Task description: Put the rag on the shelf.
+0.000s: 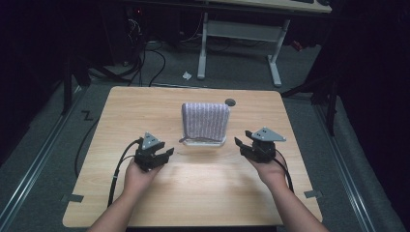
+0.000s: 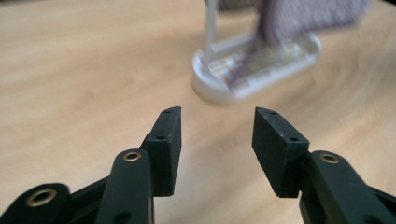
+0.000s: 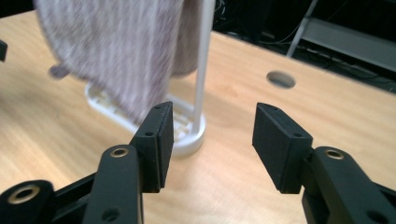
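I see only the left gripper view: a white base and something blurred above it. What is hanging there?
Observer: A grey striped cloth, draped over a white rack.
Operator: Is the right gripper touching it?
Observer: No, the right gripper is apart from it, at its right side.
Operator: Are its fingers open?
Observer: Yes, the fingers are open, with nothing between them.
Operator: Anything else there?
Observer: A round hole in the table, beyond the cloth.

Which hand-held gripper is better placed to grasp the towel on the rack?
Right, probably. The right hand-held gripper is open, with the towel hanging just beyond its jaws; the left hand-held gripper faces the rack base.
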Motion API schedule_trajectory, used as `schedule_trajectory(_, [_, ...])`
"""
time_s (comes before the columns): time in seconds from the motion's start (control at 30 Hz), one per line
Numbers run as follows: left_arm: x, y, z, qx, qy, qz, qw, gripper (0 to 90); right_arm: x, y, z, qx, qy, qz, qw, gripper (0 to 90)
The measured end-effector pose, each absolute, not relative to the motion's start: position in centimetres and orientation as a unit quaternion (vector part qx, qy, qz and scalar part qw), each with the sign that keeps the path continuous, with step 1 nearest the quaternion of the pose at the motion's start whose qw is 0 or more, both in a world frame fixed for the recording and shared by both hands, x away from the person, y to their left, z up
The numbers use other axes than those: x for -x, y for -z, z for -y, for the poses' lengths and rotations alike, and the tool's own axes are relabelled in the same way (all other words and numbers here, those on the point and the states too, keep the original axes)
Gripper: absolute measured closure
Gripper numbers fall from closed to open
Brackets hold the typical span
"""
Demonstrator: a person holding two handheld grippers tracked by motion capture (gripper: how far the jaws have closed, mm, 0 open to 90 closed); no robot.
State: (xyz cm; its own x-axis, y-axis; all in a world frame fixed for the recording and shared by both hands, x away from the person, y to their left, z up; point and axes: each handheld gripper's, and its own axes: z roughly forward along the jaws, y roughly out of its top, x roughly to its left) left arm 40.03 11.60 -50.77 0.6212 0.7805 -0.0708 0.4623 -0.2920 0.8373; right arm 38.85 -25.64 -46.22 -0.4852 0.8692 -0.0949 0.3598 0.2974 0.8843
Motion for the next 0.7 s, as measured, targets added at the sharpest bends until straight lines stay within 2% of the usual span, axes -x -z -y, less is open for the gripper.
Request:
schedule_trajectory(0.23, [-36.7,52.2,-11.7,-0.790,-0.148,-0.393,0.447,49.8,-36.5,49.3,25.4,-0.421,-0.419,-0.760,0.264,40.8])
schedule_trajectory(0.27, [-34.4,53.2,-12.2,-0.786,-0.126,-0.395,0.459,48.0,-35.8,49.8,25.4,-0.423,-0.415,-0.762,0.260,39.9])
schedule_trajectory(0.33, [-33.0,53.8,-12.6,-0.783,-0.128,-0.397,0.462,51.8,-33.7,50.9,25.6,-0.432,-0.407,-0.762,0.260,37.9])
schedule_trajectory(0.37, [-31.4,53.5,-12.6,-0.801,-0.136,-0.390,0.433,49.9,-32.1,51.8,26.1,-0.436,-0.425,-0.746,0.269,42.2])
schedule_trajectory(0.4, [-30.7,53.1,-12.8,-0.799,-0.157,-0.378,0.440,47.7,-30.8,52.8,26.5,-0.435,-0.426,-0.744,0.275,45.6])
schedule_trajectory(0.43, [-30.3,52.9,-13.0,-0.796,-0.167,-0.376,0.445,47.2,-30.5,53.0,26.4,-0.425,-0.404,-0.769,0.256,38.3])
schedule_trajectory(0.5, [-30.3,53.0,-13.2,-0.794,-0.156,-0.384,0.444,46.1,-29.8,52.9,26.3,-0.398,-0.384,-0.779,0.295,44.3])
schedule_trajectory(0.6, [-30.8,53.2,-13.0,-0.795,-0.149,-0.388,0.442,44.4,-30.3,52.4,26.7,-0.429,-0.413,-0.758,0.265,41.1])
schedule_trajectory(0.7, [-31.1,53.4,-12.8,-0.795,-0.141,-0.390,0.443,41.9,-30.5,52.4,26.4,-0.420,-0.415,-0.761,0.269,40.3])
